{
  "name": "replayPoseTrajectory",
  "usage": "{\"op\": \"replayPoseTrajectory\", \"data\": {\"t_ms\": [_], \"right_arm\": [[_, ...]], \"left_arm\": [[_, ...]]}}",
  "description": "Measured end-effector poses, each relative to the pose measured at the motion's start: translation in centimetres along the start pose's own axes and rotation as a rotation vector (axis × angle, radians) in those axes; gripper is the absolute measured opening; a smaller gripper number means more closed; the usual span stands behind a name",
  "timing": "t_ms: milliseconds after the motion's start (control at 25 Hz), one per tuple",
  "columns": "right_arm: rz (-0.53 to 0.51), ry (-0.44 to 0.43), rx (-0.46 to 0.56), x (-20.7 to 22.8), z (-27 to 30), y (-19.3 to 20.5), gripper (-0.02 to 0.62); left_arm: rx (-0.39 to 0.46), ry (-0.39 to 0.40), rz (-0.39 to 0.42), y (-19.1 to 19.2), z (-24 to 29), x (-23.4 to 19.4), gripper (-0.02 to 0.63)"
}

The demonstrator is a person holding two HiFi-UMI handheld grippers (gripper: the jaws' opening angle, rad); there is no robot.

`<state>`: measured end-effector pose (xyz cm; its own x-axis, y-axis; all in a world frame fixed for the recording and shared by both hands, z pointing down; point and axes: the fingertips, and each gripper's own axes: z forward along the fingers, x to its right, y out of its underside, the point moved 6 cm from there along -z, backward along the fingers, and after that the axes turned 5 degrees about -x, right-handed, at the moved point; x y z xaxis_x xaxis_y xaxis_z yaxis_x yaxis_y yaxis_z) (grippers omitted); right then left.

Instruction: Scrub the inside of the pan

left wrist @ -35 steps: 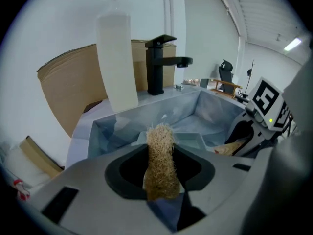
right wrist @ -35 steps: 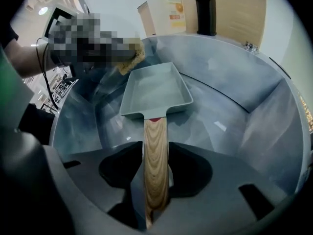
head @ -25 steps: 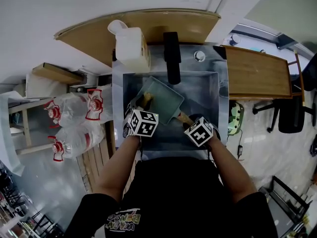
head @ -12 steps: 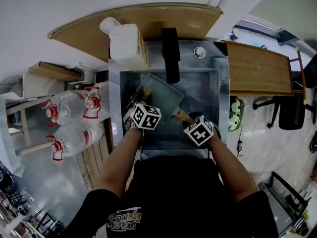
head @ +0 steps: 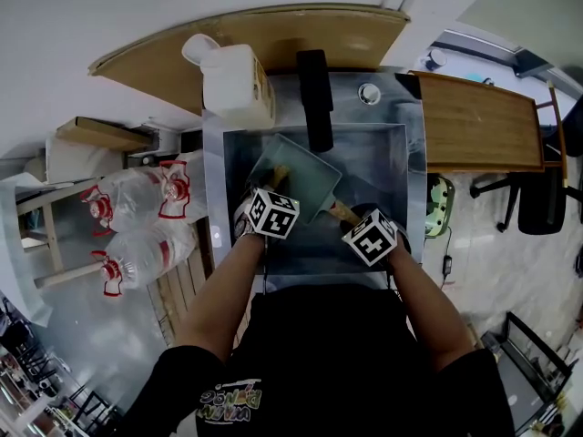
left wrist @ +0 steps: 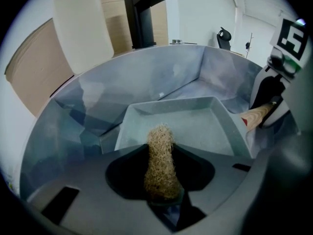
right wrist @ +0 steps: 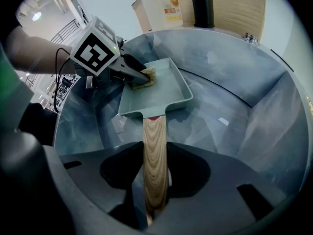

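A pale green rectangular pan (head: 305,182) lies tilted in the steel sink (head: 387,167). Its wooden handle (right wrist: 155,155) runs back between the jaws of my right gripper (right wrist: 155,199), which is shut on it. My left gripper (left wrist: 161,192) is shut on a tan fibrous scrubber (left wrist: 160,160). The scrubber's tip (right wrist: 143,78) rests on the pan's inner floor (left wrist: 190,126) near its left wall. In the head view the left gripper (head: 268,194) is over the pan's near left part and the right gripper (head: 353,222) is at the handle (head: 339,212).
A black faucet (head: 316,98) reaches over the back of the sink. A white jug (head: 235,80) stands at the back left on a curved wooden board. A wooden counter (head: 474,126) lies to the right. Large water bottles (head: 137,221) lie on the floor at left.
My left gripper has slid the scrubber a little farther into the pan. The right gripper has kept its hold on the handle, almost unmoved.
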<state>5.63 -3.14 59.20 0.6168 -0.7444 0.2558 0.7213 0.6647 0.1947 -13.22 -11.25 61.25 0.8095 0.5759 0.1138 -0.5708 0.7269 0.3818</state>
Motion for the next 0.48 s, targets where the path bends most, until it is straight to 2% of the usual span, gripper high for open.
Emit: {"op": "replayPoseTrajectory", "data": {"t_ms": [480], "right_arm": [[0.003,-0.005,-0.009,0.1,0.0,-0.1,0.152]], "left_arm": [[-0.031,0.143,0.021,-0.6,-0.3,4.2,0.143]]}}
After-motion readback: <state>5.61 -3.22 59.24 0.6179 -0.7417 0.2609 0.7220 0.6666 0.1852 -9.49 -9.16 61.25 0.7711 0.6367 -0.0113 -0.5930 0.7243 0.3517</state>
